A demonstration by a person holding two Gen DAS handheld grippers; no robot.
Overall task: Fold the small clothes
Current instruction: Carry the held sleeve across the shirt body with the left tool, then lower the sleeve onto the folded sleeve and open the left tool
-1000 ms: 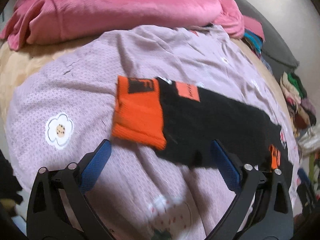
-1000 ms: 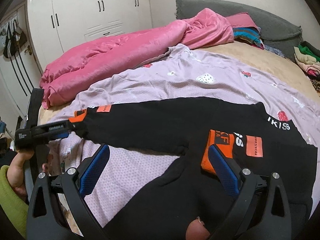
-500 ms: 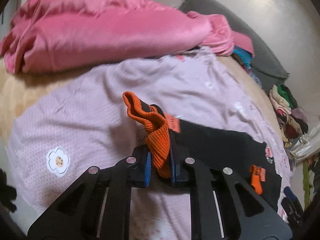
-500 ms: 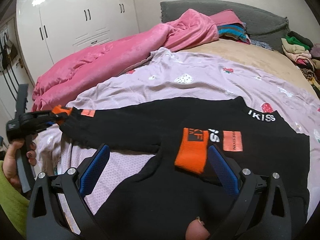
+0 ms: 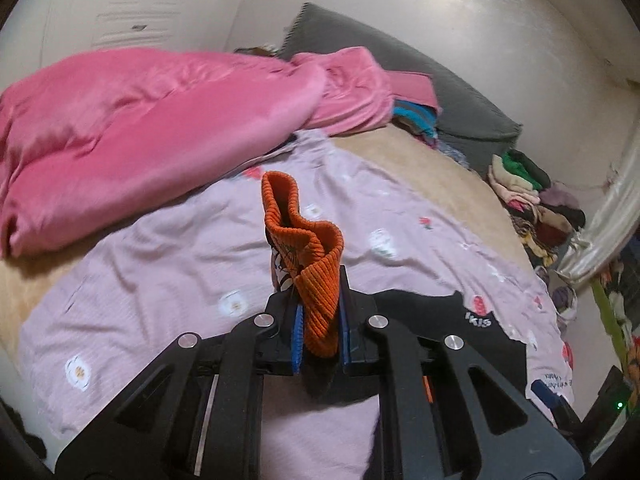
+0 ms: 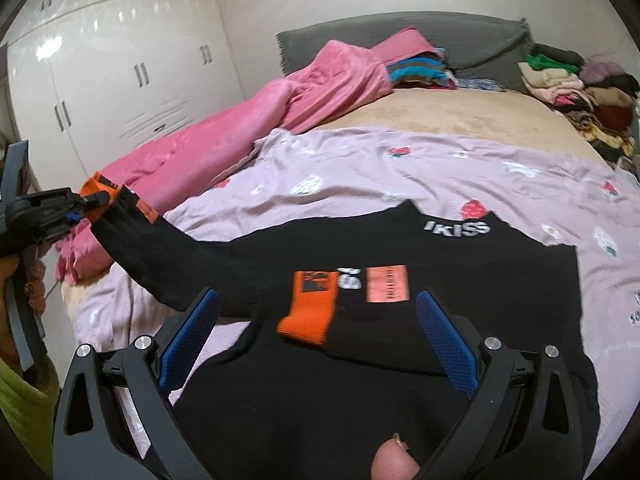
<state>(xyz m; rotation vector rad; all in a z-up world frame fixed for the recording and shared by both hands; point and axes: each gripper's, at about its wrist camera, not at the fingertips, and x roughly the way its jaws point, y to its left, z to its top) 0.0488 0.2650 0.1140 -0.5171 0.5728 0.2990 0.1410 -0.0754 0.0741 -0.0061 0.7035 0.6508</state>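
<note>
Black sweater (image 6: 400, 360) lies spread on a lilac printed sheet (image 6: 400, 168) across the bed, collar away from the camera, white "IKISS" lettering just below the neckline. One sleeve already lies folded across the chest, its orange cuff (image 6: 308, 308) beside a salmon patch (image 6: 387, 284). The other sleeve (image 6: 160, 248) is raised off the sheet and stretches out to the side, off the sweater body.

Left gripper (image 5: 320, 332): jaws pressed together on that sleeve's orange ribbed cuff (image 5: 312, 264), which bunches and stands up out of the blue pads (image 5: 297, 332). Black sleeve fabric hangs below the jaws. In the right wrist view the same gripper (image 6: 86, 210) shows at the far left, cuff in its tip, a hand (image 6: 24, 276) wrapped around its grip and a yellow-green sleeve (image 6: 20, 396) below.

Right gripper (image 6: 316, 332): jaws spread wide, nothing between the pads, poised above the sweater's chest with the folded cuff framed between the fingers. A fingertip (image 6: 394, 460) shows at the bottom edge.

Surroundings: pink quilt (image 5: 132, 136) heaped along the far side of the sheet, grey headboard cushion (image 6: 400, 36) behind it, a pile of mixed clothes (image 6: 576, 84) at the far corner of the tan mattress cover (image 6: 440, 112), white wardrobe doors (image 6: 120, 68) on the wall.
</note>
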